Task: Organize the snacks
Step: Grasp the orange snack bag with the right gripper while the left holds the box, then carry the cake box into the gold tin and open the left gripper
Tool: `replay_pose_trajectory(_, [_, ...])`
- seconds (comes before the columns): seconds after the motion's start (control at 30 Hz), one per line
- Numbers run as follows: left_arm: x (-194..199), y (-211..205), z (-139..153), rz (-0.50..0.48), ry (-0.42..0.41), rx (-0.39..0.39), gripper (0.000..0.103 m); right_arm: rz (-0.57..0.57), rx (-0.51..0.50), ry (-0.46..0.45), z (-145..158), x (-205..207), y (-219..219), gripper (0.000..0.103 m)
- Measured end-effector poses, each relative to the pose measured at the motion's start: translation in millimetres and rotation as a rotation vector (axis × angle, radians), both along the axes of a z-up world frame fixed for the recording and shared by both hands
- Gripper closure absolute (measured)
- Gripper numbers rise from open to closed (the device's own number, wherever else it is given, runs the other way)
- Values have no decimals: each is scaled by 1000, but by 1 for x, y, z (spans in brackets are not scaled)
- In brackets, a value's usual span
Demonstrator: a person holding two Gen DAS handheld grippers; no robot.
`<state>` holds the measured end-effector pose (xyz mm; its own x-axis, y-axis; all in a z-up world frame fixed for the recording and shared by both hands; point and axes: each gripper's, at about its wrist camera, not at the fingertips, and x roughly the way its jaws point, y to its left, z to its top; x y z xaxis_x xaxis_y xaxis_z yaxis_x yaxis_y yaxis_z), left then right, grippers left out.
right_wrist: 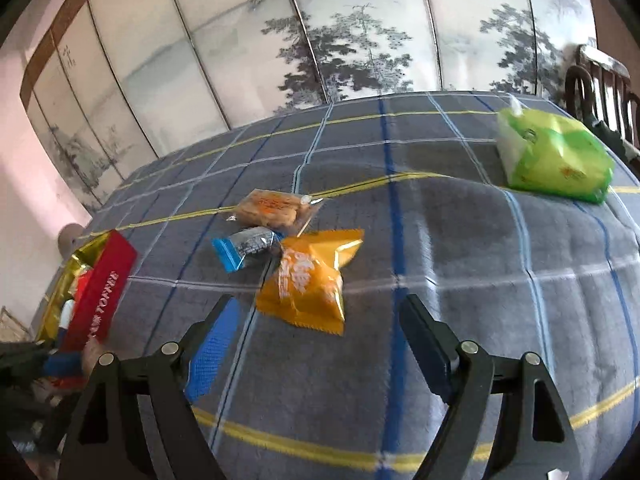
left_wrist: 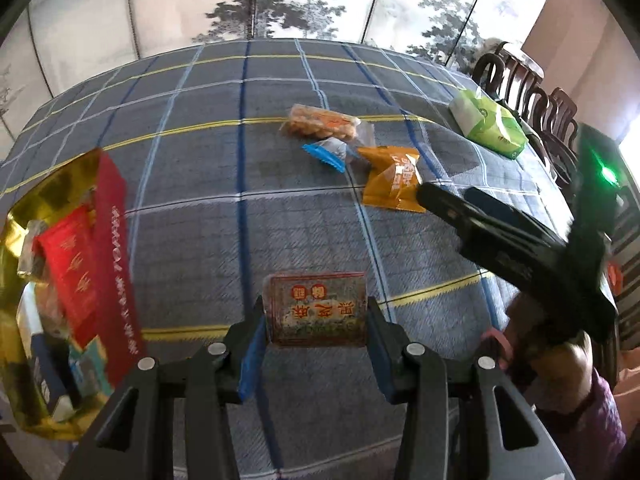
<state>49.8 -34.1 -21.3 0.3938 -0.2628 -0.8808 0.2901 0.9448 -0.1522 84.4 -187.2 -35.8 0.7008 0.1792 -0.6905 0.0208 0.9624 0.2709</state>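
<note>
Behind the checked tablecloth a painted screen is seen. A flat red snack is clenched by the left claw, lifted off the cloth. Probably it must next be carried to the gold box at the left edge. The right claw is released over the orange packet.

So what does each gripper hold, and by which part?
Left gripper holds the brown snack pack by its two side edges; right gripper holds nothing.

Plaid cloth over the worktop, green tissue pack near dark wooden chairs, painted screen behind.
</note>
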Motion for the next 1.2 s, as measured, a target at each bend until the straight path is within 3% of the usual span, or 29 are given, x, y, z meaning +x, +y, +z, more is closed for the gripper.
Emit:
replay_pose_trajectory(0.17, [-7, 10, 7, 9, -18, -1, 57, -27, -26, 41, -5, 23, 7, 24])
replay_pose_trajectory(0.27, [-10, 11, 11, 5, -30, -2, 57, -42, 2, 67, -11, 34, 7, 29])
replay_pose_trajectory(0.3, [-11, 12, 12, 6, -35, 0, 57, -48, -15, 68, -12, 37, 8, 36])
replay_pose_trajectory(0.33, [-12, 13, 13, 5, -39, 1, 57, -44, -32, 83, -15, 41, 11, 62])
replay_pose_trajectory(0.47, [-14, 15, 16, 9, -47, 0, 57, -7, -92, 94, -15, 44, 22, 74])
replay_pose_trajectory(0.8, [-40, 62, 41, 95, -100, -46, 57, -20, -33, 22, -4, -19, 26, 75])
replay_pose_trajectory(0.93, [-52, 98, 50, 168, -122, -33, 57, -7, -32, -23, -2, -34, 38, 75])
replay_pose_trajectory(1.2, [-61, 162, 44, 289, -127, 23, 57, 34, -73, -14, -8, -34, 61, 75])
